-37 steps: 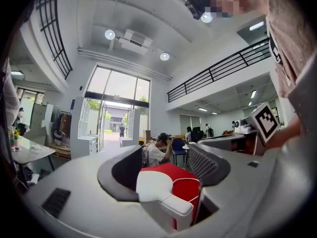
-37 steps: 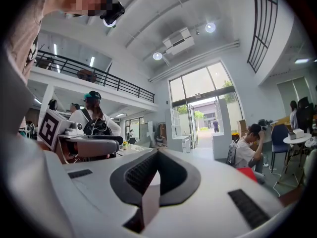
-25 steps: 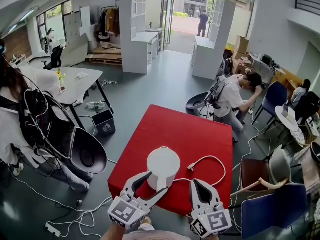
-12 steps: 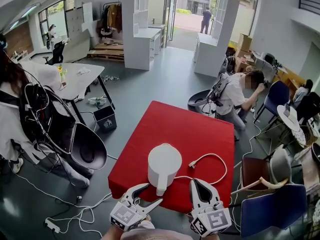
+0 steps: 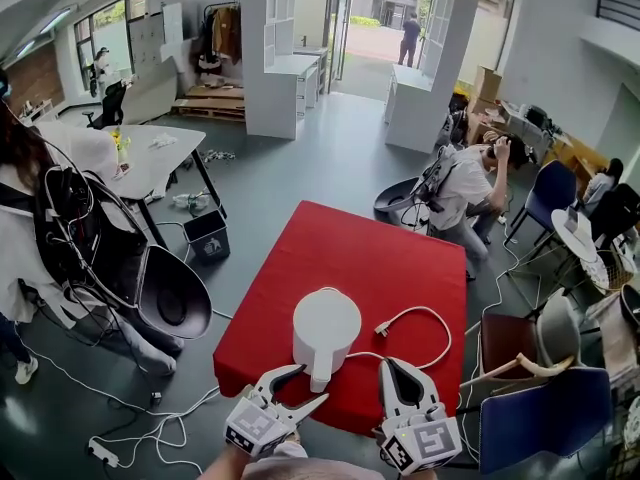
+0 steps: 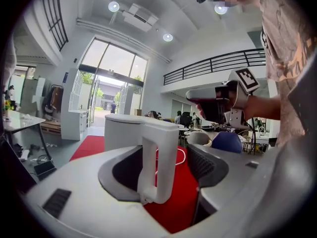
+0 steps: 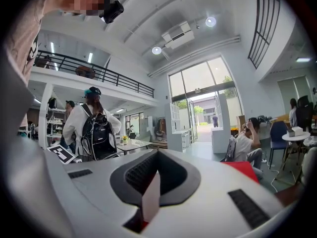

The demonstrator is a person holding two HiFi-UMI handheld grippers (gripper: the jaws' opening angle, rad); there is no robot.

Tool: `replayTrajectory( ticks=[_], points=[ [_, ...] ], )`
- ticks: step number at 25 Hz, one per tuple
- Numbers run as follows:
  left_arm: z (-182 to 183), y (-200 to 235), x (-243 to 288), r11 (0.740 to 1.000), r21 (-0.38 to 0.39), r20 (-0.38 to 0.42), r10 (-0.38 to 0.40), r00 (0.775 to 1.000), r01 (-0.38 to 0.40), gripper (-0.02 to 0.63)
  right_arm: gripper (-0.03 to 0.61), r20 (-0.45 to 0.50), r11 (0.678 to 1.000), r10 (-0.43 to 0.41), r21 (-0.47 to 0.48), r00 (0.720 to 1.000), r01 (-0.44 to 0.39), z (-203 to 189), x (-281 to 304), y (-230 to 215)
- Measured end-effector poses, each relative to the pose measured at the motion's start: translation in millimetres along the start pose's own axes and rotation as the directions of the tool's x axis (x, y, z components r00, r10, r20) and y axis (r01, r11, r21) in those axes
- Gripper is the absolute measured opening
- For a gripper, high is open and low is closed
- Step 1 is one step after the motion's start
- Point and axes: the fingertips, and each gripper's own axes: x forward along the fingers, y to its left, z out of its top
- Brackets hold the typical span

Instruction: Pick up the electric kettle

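Note:
The white electric kettle (image 5: 325, 326) stands near the front edge of the red table (image 5: 380, 258), with its handle (image 5: 318, 373) pointing toward me. My left gripper (image 5: 313, 384) is open and straddles that handle. In the left gripper view the handle (image 6: 159, 152) stands between the pads (image 6: 205, 163), close to the left one, with red table showing on its right. The jaws have just been closing a little around it. My right gripper (image 5: 391, 368) hovers shut at the table's front edge, to the right of the kettle. Its jaws meet in the right gripper view (image 7: 149, 202).
A white power cord (image 5: 425, 333) with its plug (image 5: 382, 330) loops on the table right of the kettle. A blue chair (image 5: 540, 418) stands at the right, a black chair (image 5: 175, 296) at the left. A person (image 5: 465, 193) sits beyond the table.
My left gripper has sunk from beside the kettle's lower body to around the handle, and its jaws have narrowed slightly. The right gripper and the kettle have stayed put.

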Motion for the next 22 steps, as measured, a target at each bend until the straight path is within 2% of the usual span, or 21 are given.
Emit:
replayTrajectory(
  ticks=[12,17,19,22],
  points=[
    [-6,-3,30,0.994,0.018,-0.023,-0.107,0.994,0.108,0.219,0.012,-0.003,0.998,-0.068,0.002,0.998,0.068,-2,-3,-16],
    [-7,-13,49,0.984,0.048,-0.038,-0.170,0.985,0.172,0.171,0.012,-0.009,0.995,-0.098,0.004,0.995,0.098,-1,-6,-25],
    [-8,-14,54,0.980,0.061,-0.047,-0.187,0.981,0.190,0.121,0.012,-0.009,0.994,-0.108,0.005,0.994,0.108,-1,-6,-26],
    [-12,-18,63,0.970,0.091,-0.068,-0.221,0.973,0.226,0.078,0.012,-0.011,0.993,-0.119,0.006,0.993,0.119,-2,-5,-27]
  ],
)
